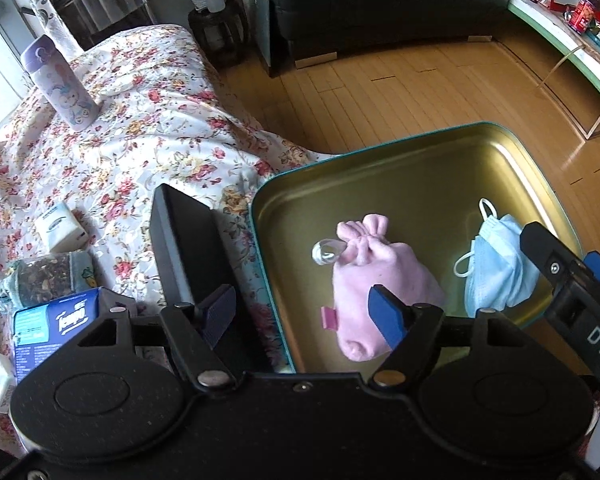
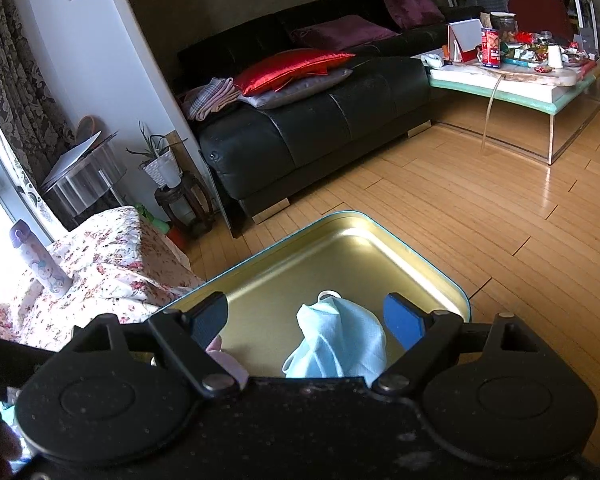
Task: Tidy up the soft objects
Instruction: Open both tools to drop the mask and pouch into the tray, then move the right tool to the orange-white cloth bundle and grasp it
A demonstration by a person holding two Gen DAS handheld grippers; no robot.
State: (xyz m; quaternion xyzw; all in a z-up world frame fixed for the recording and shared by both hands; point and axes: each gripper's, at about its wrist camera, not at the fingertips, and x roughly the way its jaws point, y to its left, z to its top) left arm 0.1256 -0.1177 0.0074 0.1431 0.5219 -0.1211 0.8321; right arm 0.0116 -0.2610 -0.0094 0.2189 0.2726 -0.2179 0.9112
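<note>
The crumpled light-blue face mask [image 2: 338,340] lies in the gold metal tin [image 2: 380,252] between the spread-apart fingers of the right gripper [image 2: 306,320]. The left gripper [image 1: 302,308] is likewise held apart, empty, above the pink drawstring pouch [image 1: 376,280]. A straight upward withdrawal is advised, so the ear loops are not snagged.

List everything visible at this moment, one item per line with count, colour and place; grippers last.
tin tray: 1, gold inside with teal rim, at the bed's edge
drawstring pouch: 1, pink, lying in the tray
face mask: 1, light blue, in the tray right of the pouch
bedspread: 1, white floral, left
bottle: 1, lilac, upright on the bedspread
tissue packs: several, blue and white, lower left on the bedspread
black box: 1, beside the tray
sofa: 1, black, with cushions
coffee table: 1, white-topped, cluttered
left gripper: open, over the pouch
right gripper: open, over the mask
</note>
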